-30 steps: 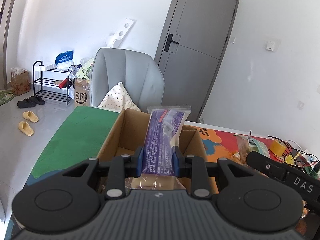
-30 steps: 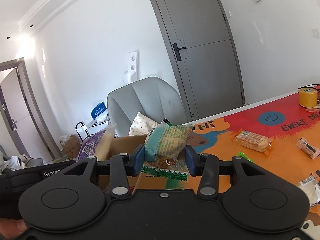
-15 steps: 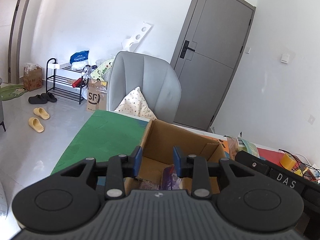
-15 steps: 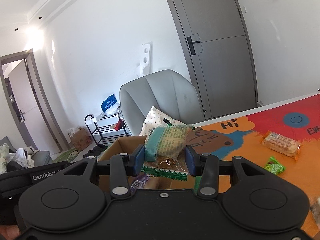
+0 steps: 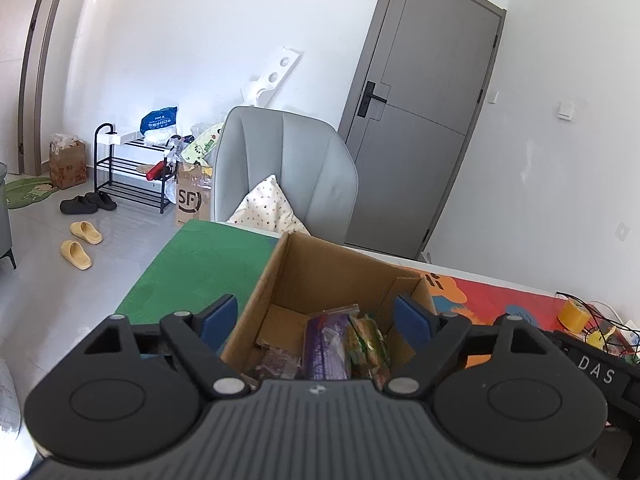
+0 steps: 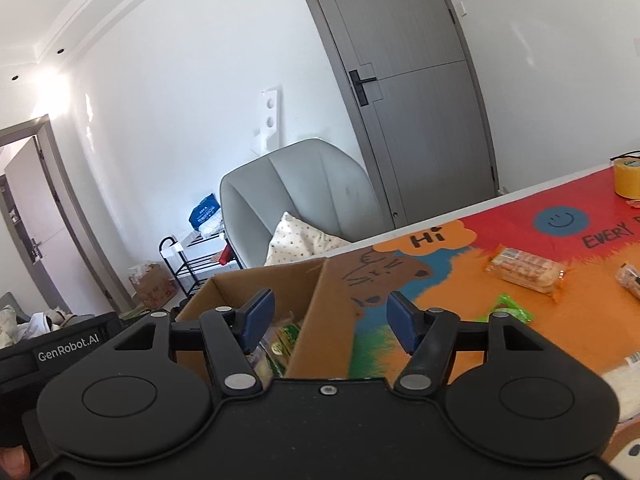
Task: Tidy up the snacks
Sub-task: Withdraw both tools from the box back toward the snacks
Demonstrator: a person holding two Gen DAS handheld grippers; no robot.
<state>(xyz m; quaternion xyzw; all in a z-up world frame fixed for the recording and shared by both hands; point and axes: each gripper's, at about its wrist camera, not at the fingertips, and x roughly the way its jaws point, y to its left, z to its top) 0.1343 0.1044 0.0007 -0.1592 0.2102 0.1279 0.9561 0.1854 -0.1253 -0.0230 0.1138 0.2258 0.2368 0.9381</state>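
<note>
Brown cardboard is filling the middle of both views: the cardboard box [image 5: 320, 276] is sitting open on the colourful table mat [image 6: 520, 320], and everything here is placed around it. Starting at its left side, the left gripper [image 5: 316, 320] is hovering just above the box with its blue pads spread wide and nothing between them. Directly below that gap, inside the box, the purple snack packet [image 5: 326, 346] is lying just beside the green snack packet [image 5: 370, 346], both clear of the pads. Moving to the box's right wall, the right gripper [image 6: 330, 320] is hanging over it, jaws parted and empty too, one pad over the box interior and the other over the mat outside. Further right of the box, the orange biscuit pack [image 6: 524, 270] and a small green wrapper [image 6: 510, 312] are lying loose on the mat, well apart from both tongs. At the far right, the yellow tape roll [image 6: 627, 178] is standing near the mat's edge.
</note>
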